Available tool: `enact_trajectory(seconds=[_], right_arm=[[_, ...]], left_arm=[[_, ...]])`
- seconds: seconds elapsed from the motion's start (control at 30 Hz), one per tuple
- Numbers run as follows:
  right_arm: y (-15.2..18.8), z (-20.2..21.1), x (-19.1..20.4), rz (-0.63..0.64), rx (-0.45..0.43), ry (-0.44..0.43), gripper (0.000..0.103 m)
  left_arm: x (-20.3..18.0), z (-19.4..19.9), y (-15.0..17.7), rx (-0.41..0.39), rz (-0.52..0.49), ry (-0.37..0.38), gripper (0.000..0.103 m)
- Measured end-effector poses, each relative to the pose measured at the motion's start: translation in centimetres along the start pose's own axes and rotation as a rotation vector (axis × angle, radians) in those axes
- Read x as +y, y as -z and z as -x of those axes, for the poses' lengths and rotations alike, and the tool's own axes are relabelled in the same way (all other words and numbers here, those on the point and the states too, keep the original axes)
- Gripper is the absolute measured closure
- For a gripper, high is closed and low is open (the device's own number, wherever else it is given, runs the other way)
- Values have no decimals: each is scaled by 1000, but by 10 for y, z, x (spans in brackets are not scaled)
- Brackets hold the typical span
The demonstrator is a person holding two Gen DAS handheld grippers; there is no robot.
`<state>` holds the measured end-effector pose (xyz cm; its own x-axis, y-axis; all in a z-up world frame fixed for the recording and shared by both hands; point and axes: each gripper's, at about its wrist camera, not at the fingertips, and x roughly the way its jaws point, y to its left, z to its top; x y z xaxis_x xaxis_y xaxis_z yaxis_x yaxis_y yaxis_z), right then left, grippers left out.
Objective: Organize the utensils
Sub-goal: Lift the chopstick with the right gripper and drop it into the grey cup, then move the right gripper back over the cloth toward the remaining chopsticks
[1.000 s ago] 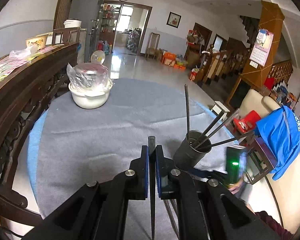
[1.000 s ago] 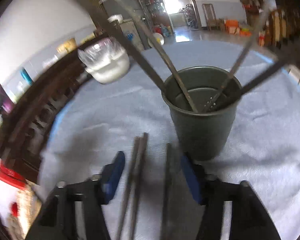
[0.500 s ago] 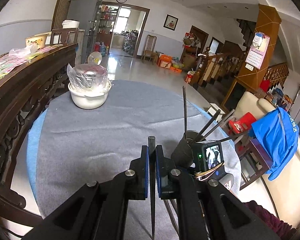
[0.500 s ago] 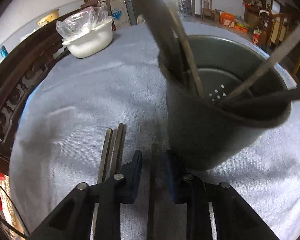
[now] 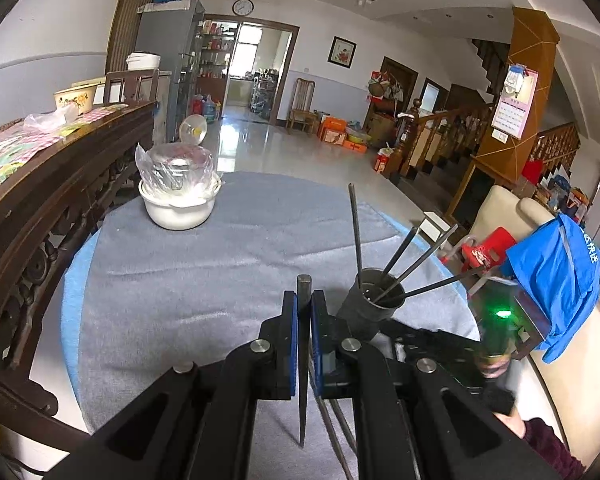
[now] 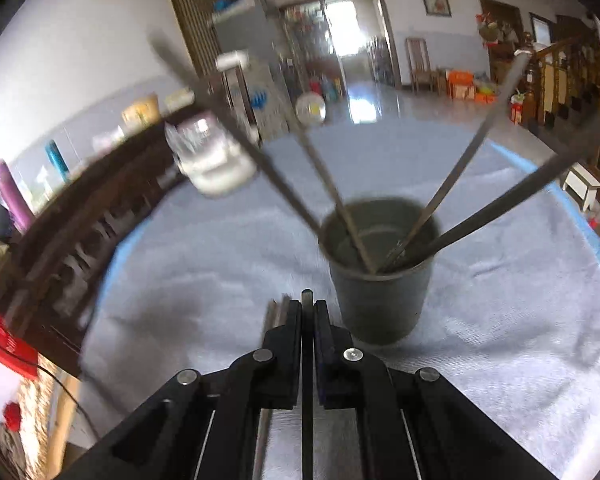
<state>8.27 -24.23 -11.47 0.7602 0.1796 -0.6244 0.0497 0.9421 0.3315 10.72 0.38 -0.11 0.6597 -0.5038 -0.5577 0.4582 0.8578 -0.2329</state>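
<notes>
A dark metal cup [image 5: 374, 306] [image 6: 380, 304] stands on the grey cloth with several chopsticks leaning out of it. My left gripper [image 5: 304, 306] is shut on one dark chopstick [image 5: 302, 408], held above the cloth just left of the cup. My right gripper [image 6: 308, 308] is shut on another chopstick [image 6: 307, 364], lifted off the cloth close in front of the cup. Two more chopsticks [image 6: 274, 314] lie side by side on the cloth left of the right gripper's fingers. In the left wrist view the right gripper's body [image 5: 440, 340] shows beside the cup, its fingertips hidden.
A white pot [image 5: 178, 200] [image 6: 212, 168] wrapped in plastic sits at the far left of the round table [image 5: 160, 280]. A dark carved wooden rail [image 5: 40, 208] runs along the table's left. A sofa with a blue garment [image 5: 556, 272] is at the right.
My right gripper closed on a chopstick lying on the cloth and rose with it, pulling back from the cup. The left gripper kept still with its chopstick.
</notes>
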Motion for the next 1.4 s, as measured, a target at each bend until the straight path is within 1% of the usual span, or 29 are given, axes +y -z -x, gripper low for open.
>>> enact_trajectory(seconds=[0.17, 0.3, 0.43, 0.57, 0.7, 0.8, 0.9, 1.0, 1.1, 1.23, 1.3, 1.4], right_arm=[[-7, 46, -6, -36, -130, -41, 97], [-21, 68, -4, -51, -221, -56, 97], [-41, 88, -5, -69, -308, -60, 97], [-66, 105, -9, -89, -390, -52, 97], [-95, 118, -15, -119, -484, -27, 97], [-113, 125, -18, -142, -559, 17, 97], [-124, 132, -24, -163, -630, 53, 97], [-132, 133, -26, -177, -691, 103, 97], [-139, 127, -27, -181, -725, 153, 97], [-141, 106, -26, -189, -717, 193, 97], [-141, 92, -25, -178, -693, 208, 97], [-136, 75, -23, -157, -654, 221, 97]], left_arm=[[-8, 4, -1, -7, -4, -14, 96], [-13, 6, -11, -28, -19, -29, 96], [-16, 5, -31, -61, -17, -32, 96], [-17, 2, -64, -120, 8, -9, 96], [-25, -3, -94, -188, 11, 12, 96], [-35, -9, -112, -234, 1, 27, 96], [-44, -14, -128, -285, -15, 39, 96], [-54, -22, -141, -304, -28, 58, 96], [-67, -36, -147, -303, -41, 86, 96], [-83, -61, -143, -278, -82, 102, 96], [-88, -76, -140, -239, -99, 115, 96], [-87, -100, -133, -169, -107, 127, 96]])
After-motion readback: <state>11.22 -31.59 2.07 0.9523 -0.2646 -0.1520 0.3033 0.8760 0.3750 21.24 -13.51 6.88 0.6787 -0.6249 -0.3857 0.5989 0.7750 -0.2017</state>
